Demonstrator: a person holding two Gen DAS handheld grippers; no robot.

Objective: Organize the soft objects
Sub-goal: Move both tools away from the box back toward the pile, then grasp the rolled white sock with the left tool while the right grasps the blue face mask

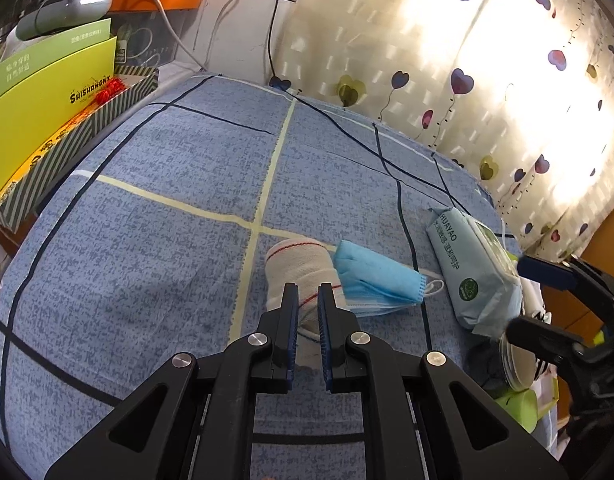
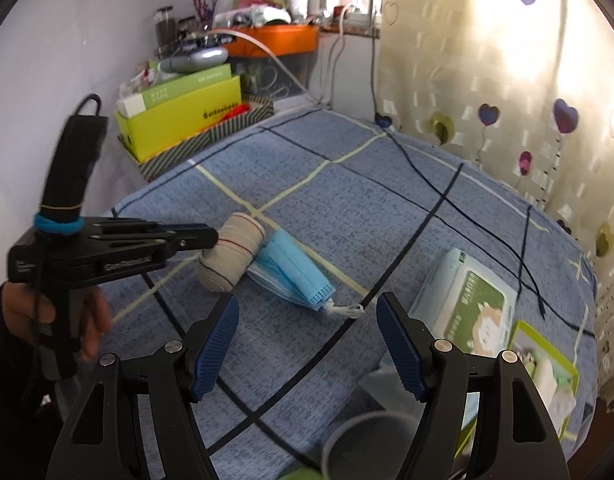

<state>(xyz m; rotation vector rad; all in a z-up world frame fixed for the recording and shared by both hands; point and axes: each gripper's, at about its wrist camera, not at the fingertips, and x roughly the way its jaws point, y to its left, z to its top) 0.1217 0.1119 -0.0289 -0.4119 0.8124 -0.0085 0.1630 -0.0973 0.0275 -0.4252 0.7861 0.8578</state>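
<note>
The left gripper [image 1: 307, 294] is pinching the rolled sock [image 1: 297, 266] at centre frame on the blue bedsheet [image 1: 147, 200]. The right gripper [image 2: 307, 340], lower centre, is standing wide, empty, above the blue face mask [image 2: 291, 276] touching the sock's right.

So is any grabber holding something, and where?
The left gripper pinches the rolled white cloth at its end. The right gripper holds nothing.

Bed sheet [image 1: 155, 240]: matt woven cloth. Rolled sock [image 1: 303, 268]: soft ribbed knit. Mask [image 1: 375, 276]: matt non-woven fabric. Wipes pack [image 1: 467, 276]: glossy plastic film, probably. Right claw [image 2: 307, 344]: matt black plastic, ridged blue pads [image 2: 399, 348].
</note>
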